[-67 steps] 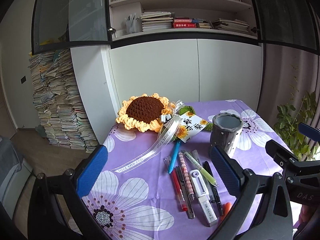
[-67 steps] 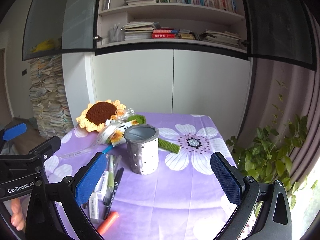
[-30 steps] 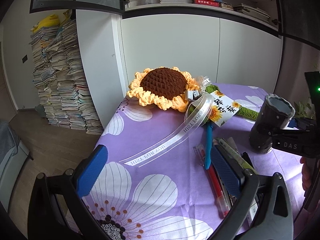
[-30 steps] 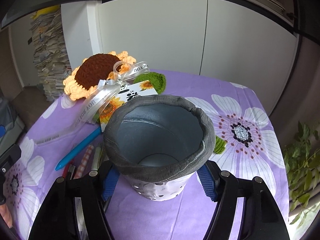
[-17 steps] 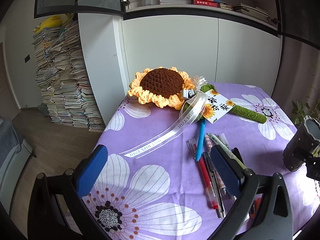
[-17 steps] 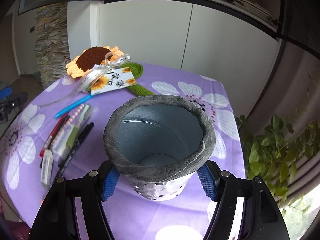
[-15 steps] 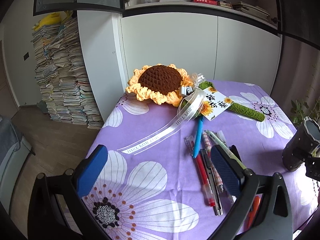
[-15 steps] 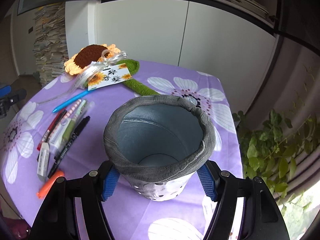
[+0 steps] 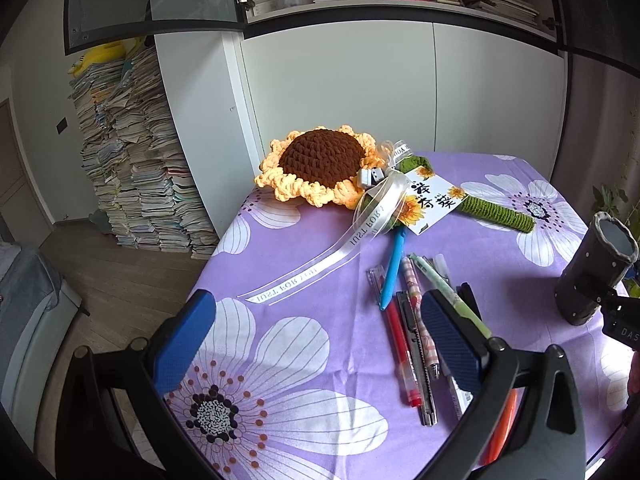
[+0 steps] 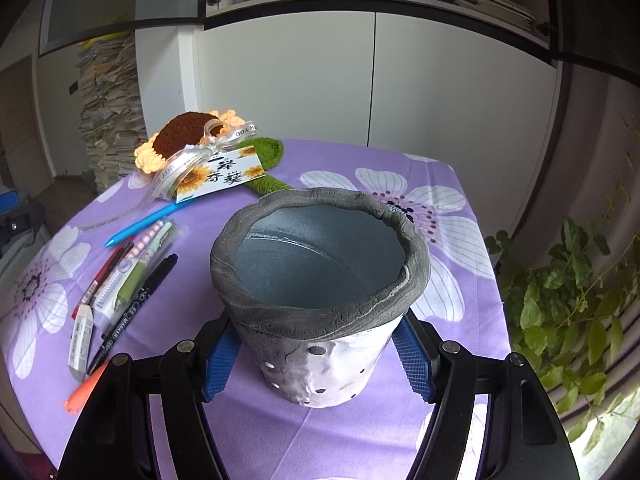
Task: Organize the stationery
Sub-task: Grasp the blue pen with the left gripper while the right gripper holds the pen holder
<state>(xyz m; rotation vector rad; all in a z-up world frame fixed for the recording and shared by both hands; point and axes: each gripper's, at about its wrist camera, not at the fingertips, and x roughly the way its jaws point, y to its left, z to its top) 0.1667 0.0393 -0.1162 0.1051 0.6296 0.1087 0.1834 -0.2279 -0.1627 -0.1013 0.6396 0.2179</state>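
Note:
My right gripper (image 10: 318, 364) is shut on a grey pen holder (image 10: 320, 300), its blue pads pressed on both sides; the cup is empty inside. The left wrist view shows that same pen holder (image 9: 592, 276) at the right edge of the table, tilted, in the black gripper. Several pens lie in a row on the purple cloth: a blue pen (image 9: 392, 268), a red pen (image 9: 400, 356), a green pen (image 9: 452, 292), a black marker (image 10: 136, 312), a white eraser (image 10: 80, 336) and an orange marker (image 10: 86, 390). My left gripper (image 9: 316, 344) hangs open above the cloth, its right finger over the pens.
A crochet sunflower (image 9: 320, 164) with ribbon and a card (image 9: 432, 200) lies at the back of the table (image 9: 280, 352). A white cupboard (image 9: 400, 88) stands behind, stacked books (image 9: 136, 168) to the left, a green plant (image 10: 568, 300) to the right.
The right gripper carried the pen holder away from beside the pens to the table's right side. The left gripper drifted slightly, staying open.

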